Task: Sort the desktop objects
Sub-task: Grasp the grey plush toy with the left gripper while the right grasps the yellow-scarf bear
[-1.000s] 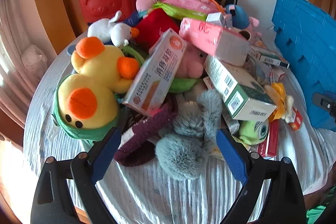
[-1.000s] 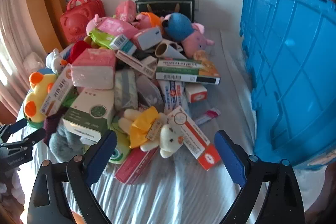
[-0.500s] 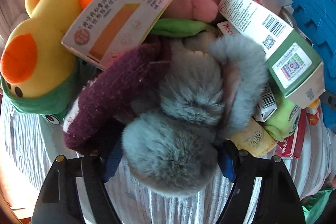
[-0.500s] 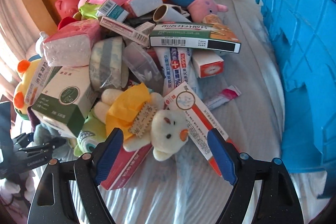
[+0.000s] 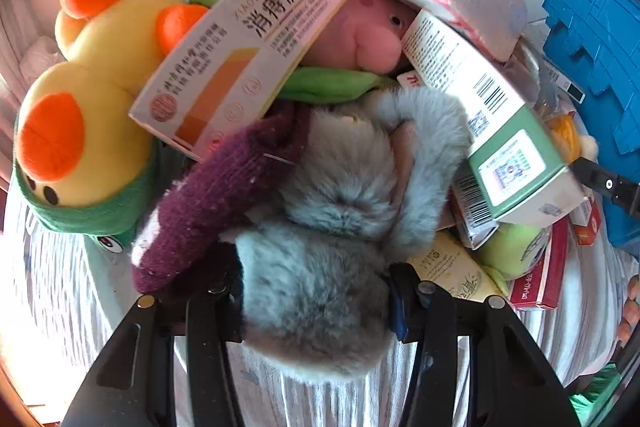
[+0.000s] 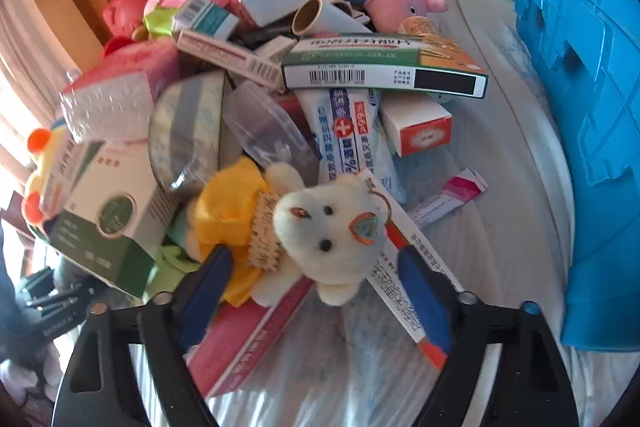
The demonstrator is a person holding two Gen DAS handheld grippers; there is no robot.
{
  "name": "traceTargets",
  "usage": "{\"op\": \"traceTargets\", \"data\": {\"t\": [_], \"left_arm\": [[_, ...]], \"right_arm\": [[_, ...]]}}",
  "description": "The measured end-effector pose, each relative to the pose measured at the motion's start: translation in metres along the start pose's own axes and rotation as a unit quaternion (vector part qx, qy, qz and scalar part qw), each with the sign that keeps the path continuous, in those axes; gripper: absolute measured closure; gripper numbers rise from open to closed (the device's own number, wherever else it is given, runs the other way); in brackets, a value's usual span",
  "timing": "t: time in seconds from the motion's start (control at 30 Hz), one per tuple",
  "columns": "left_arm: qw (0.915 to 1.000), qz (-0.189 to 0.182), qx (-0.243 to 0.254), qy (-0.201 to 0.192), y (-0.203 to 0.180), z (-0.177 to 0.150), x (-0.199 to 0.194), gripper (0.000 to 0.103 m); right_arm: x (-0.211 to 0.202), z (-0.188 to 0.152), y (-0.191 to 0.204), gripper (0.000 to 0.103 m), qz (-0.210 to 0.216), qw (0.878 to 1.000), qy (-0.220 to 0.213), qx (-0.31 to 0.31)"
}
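Left wrist view shows my left gripper (image 5: 316,291) closing its jaws on the fluffy grey toy (image 5: 320,247) at the near edge of the pile, while my right gripper (image 6: 316,279) opens around the white bear (image 6: 328,223); next I should squeeze firmly and lift.

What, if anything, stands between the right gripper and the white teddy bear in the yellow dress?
Nothing visible. The right gripper has its jaws opening, with the white teddy bear already between its fingers, lying on top of the pile's near edge.
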State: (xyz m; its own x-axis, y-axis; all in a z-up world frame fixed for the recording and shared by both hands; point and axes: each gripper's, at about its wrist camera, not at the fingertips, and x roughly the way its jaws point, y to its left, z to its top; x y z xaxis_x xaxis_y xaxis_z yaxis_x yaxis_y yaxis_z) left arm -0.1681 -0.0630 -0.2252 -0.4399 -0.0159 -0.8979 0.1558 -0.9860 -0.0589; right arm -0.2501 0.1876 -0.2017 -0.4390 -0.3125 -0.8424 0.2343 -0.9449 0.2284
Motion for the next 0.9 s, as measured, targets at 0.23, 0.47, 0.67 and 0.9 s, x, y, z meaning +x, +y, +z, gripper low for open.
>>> {"op": "traceTargets", "data": {"t": [0.23, 0.47, 0.67, 0.9], "left_arm": [[0.9997, 0.007, -0.001, -0.025, 0.001, 0.008, -0.014, 0.055], [0.9995, 0.004, -0.006, -0.030, 0.009, 0.013, -0.011, 0.060], [0.9982, -0.004, -0.004, -0.059, 0.007, 0.011, -0.042, 0.066], [0.9921, -0.016, 0.005, -0.124, 0.013, 0.037, -0.089, 0.099]], "right_arm": [[0.007, 0.008, -0.002, 0.013, 0.007, 0.999, 0.003, 0.032], [0.015, 0.016, 0.006, 0.044, -0.016, 1.000, -0.003, 0.013], [-0.011, 0.013, 0.013, 0.052, -0.028, 0.999, -0.028, -0.001], [-0.061, 0.019, 0.029, 0.052, -0.044, 0.996, -0.078, -0.029]]}}
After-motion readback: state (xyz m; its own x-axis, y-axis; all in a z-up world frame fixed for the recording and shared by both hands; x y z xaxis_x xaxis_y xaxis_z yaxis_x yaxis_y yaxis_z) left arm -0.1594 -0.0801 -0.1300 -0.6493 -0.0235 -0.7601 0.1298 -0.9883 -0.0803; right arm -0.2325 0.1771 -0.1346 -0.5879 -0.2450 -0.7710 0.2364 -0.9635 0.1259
